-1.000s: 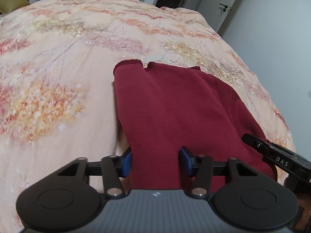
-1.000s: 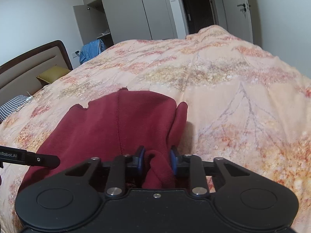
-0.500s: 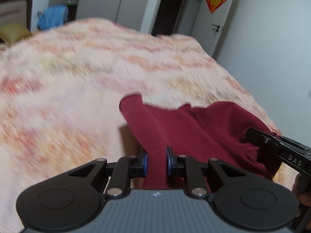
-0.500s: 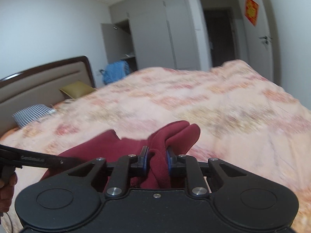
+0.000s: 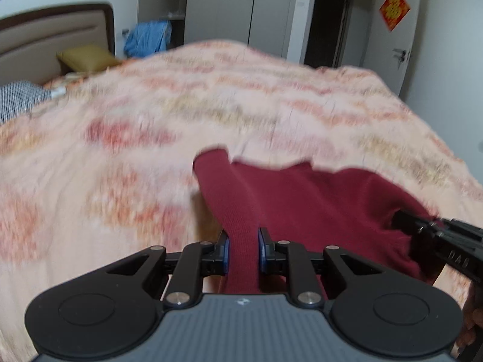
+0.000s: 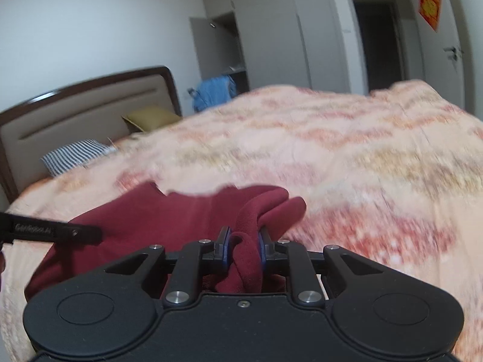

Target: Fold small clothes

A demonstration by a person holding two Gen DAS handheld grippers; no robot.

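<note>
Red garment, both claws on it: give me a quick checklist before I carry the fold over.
1. Left claw clamped on the red garment: ok, a flat band of cloth sits between the pads.
2. Right claw clamped on the garment: ok, a bunched fold is pinched between the pads.
3. Near edge lifted off the bedspread: ok at both claws; the far edge still lies on it.
4. Cloth taut between the claws: cannot tell, the span sags a little and the frames are blurred.
5. Landing area beyond the garment free: ok, only bedspread shows there.
6. Far edge flat: cannot tell, its outline is blurred.
</note>
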